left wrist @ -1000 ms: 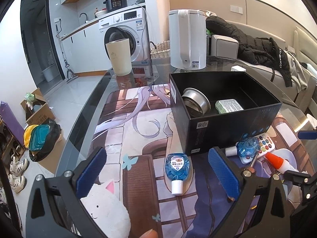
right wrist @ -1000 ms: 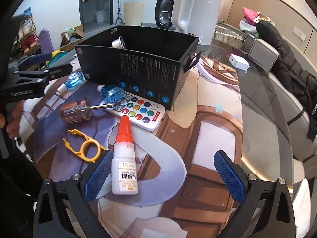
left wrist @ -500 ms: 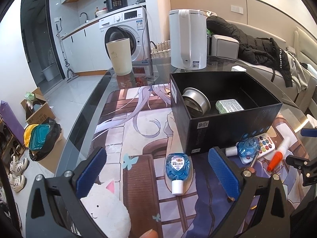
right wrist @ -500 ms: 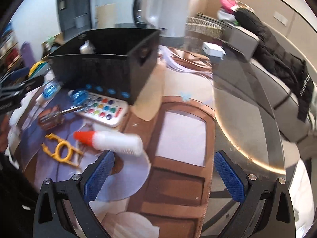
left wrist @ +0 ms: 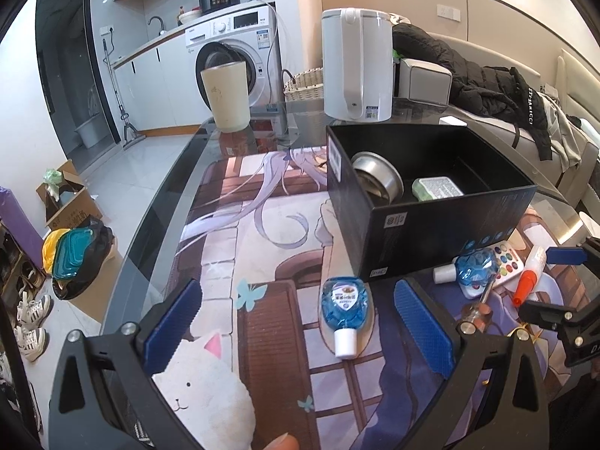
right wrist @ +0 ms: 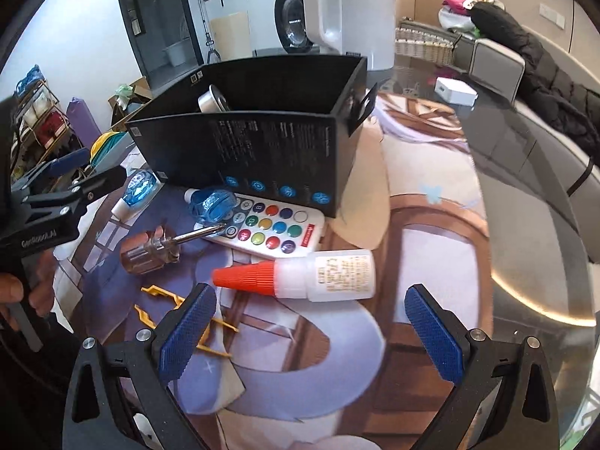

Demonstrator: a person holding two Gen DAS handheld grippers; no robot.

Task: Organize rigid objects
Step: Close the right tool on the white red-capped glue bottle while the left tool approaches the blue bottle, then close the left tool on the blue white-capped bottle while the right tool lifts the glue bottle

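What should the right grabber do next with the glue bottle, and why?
Probably move the right gripper forward and close on the glue bottle. The bottle lies on its side just ahead of the open fingers, outside the black box that already holds other items.

The glue bottle (right wrist: 326,272) (upright a second ago) now lies on its side.

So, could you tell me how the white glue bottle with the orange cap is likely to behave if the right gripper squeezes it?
The glue bottle lies on its side with a round body, so it may roll. Its plastic looks smooth, possibly slippery, and probably light.
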